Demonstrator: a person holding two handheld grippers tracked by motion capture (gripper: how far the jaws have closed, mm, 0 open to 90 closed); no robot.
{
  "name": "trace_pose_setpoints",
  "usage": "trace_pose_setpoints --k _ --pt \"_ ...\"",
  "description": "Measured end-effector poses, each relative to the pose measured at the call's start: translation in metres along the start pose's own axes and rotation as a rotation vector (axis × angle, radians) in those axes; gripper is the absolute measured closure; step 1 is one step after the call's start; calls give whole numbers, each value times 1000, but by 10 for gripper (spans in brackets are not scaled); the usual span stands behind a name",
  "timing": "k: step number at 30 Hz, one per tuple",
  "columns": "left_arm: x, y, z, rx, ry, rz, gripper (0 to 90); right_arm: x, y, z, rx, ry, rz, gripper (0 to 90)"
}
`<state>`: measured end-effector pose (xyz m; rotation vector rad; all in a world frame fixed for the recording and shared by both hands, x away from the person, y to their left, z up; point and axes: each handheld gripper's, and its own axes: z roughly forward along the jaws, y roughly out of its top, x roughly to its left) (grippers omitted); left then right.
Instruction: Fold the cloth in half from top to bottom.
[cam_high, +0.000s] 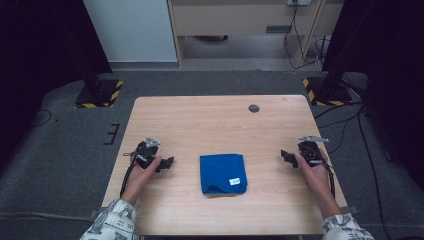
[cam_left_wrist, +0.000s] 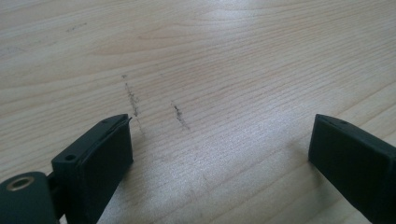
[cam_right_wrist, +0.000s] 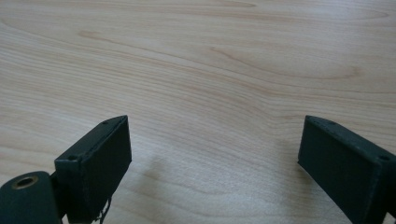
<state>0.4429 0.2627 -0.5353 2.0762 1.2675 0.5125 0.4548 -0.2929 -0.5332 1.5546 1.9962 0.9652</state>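
Blue cloth folded into a rough square, lying flat at 6 o'clock of counter centre, between the two tongs and apart from both. Near edge is uneven, with a small curl at the front-left corner. Deep saturated blue, soft matte fabric. White label sewn near its 4 o'clock corner; print too small to read.

Left tongs at 9 o'clock of the cloth, held in the left hand, jaws aimed toward the cloth. In the left gripper view the jaws stand wide apart, nothing between them, bare wood below with a few dark scuff marks.

Right tongs at 3 o'clock of the cloth, held in the right hand, jaws also pointing inward. Right gripper view: jaws spread wide, holding nothing.

Jaws are black, blocky, flat-faced, matte plastic. Counter is light wood, visible grain, with a round dark grommet at 12 o'clock near the far edge. Patterned sleeves at the near edge.
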Motion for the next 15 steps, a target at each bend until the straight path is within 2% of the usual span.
trace_pose_setpoints --k 3,6,7,8,9,15 --pt "0 -2 1 -11 -3 9 34 1 -2 6 9 -27 5 98" --pt "-1 -2 1 -11 -3 11 32 4 0 9 12 -43 -12 108" --pt "-1 -2 1 -11 -2 11 32 6 0 10 21 -49 -32 108" --pt "-1 -2 1 -12 -2 11 31 9 0 10 31 -49 -68 107" --pt "-1 -2 1 -12 -2 11 31 10 0 11 33 -25 -90 104" --pt "-1 -2 1 -11 0 9 29 14 -2 9 38 -15 -97 78"
